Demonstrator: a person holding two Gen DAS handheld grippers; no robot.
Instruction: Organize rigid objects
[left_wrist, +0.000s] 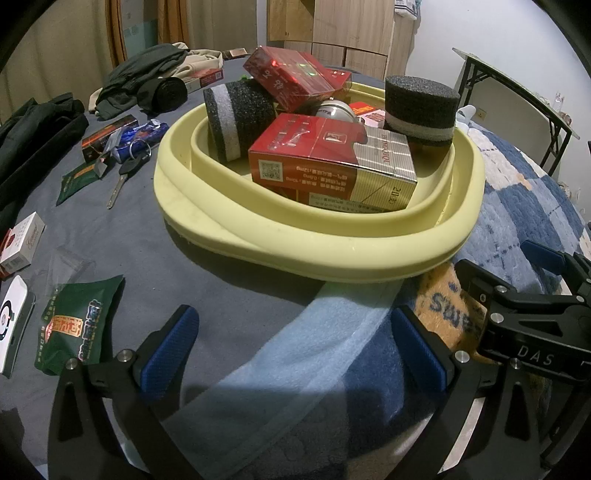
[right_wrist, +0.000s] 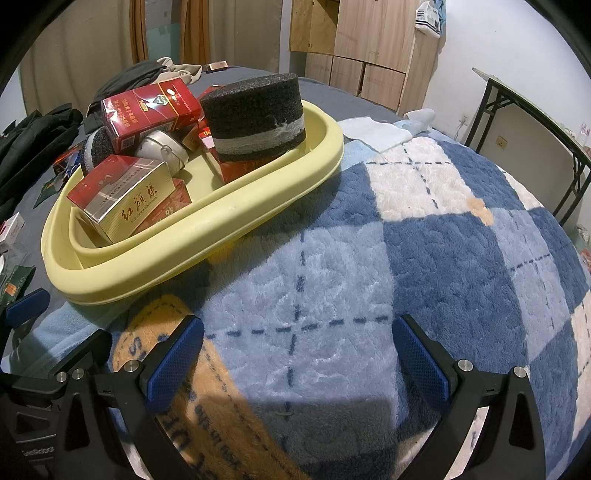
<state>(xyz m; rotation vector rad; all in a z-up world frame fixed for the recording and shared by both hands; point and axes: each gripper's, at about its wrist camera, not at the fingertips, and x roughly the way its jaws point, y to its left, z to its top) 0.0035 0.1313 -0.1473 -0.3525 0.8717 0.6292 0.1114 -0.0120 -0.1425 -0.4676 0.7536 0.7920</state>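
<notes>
Left wrist view. Left gripper (left_wrist: 293, 350): jaws spread wide, nothing between them, poised over a pale blue towel (left_wrist: 295, 369) short of the basin. Yellow basin (left_wrist: 295, 254): soft-looking folded rim, resting partly on the grey bedcover (left_wrist: 184, 258) and partly on the checked blanket (left_wrist: 517, 192). Contents: red-and-gold cigarette carton (left_wrist: 332, 166) at the front; second red carton (left_wrist: 291, 77) propped on top at the rear; two dark foam cylinders, one on its side at left (left_wrist: 238, 118), one upright at right (left_wrist: 419, 107); a small metal tin (left_wrist: 334, 110) between them. Loose on the bedcover, left of the basin: key on a ring (left_wrist: 123, 175), dark small box (left_wrist: 107, 142), white cigarette pack (left_wrist: 22, 240), green sachet (left_wrist: 79, 325). These appear not yet gathered.

Right wrist view. Right gripper (right_wrist: 295, 354): jaws likewise wide and empty, over the blanket, well apart from the basin.

Handling, by judgement. Loose packs: light, stiff card under slick film; best taken across the two broad faces, gently enough not to crush. Key: thin and flat against soft cloth, hard to get under; the ring or head offers more purchase. Sachet: limp, probably not a rigid item. Foam cylinders would compress under a firm squeeze. Basin already heaped; the top carton sits tilted and could slide if jostled.
</notes>
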